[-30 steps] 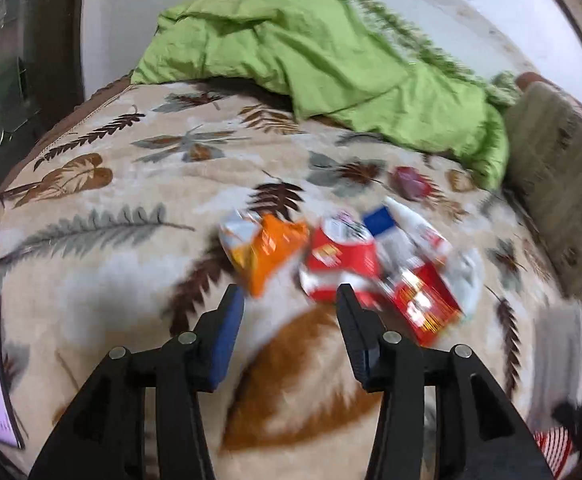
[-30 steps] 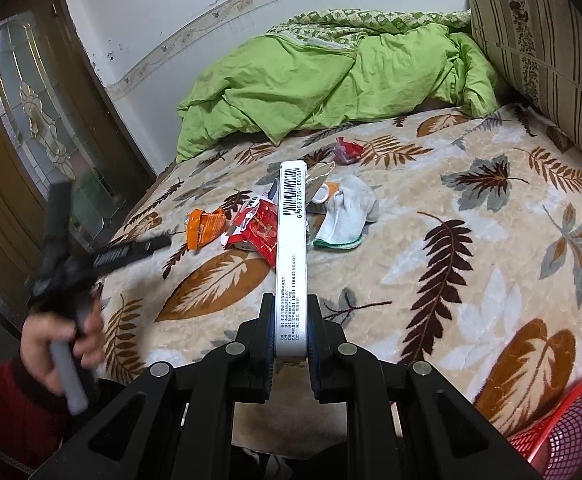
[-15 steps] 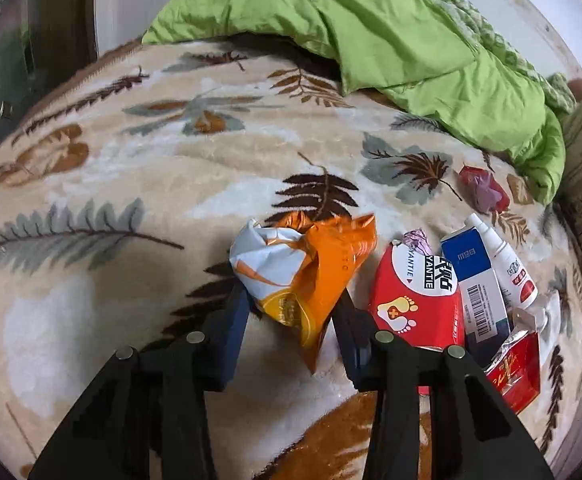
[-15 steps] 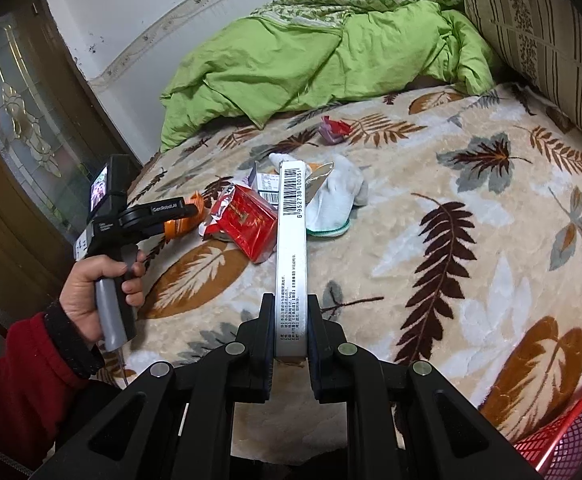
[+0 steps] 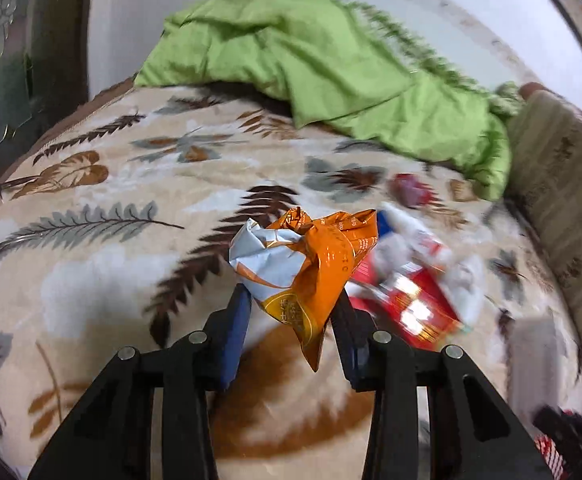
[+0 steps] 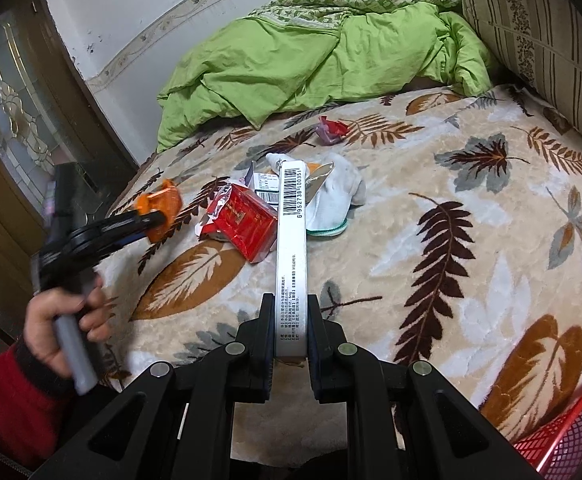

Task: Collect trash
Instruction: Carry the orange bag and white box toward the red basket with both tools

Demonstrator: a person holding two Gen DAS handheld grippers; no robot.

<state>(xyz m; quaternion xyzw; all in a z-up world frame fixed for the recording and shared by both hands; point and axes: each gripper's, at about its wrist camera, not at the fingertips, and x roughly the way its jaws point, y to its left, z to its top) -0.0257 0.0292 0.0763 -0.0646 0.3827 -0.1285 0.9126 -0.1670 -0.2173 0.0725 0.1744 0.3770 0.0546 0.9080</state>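
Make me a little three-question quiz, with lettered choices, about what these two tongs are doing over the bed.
1. Where is the red mesh basket?
A. beside the green duvet
B. at the near right corner of the bed
C. on the pillow

2. What colour is the crumpled foil snack wrapper between the left tongs?
A. orange and white
B. blue
C. green

3. What are the right tongs doing?
A. open and bare
B. shut on a white cotton glove
C. shut on a long white barcoded box

Answers: B, the basket peeks in at the lower right of the right view; A, the wrapper's colours show plainly; C, both fingers press the box's near end.
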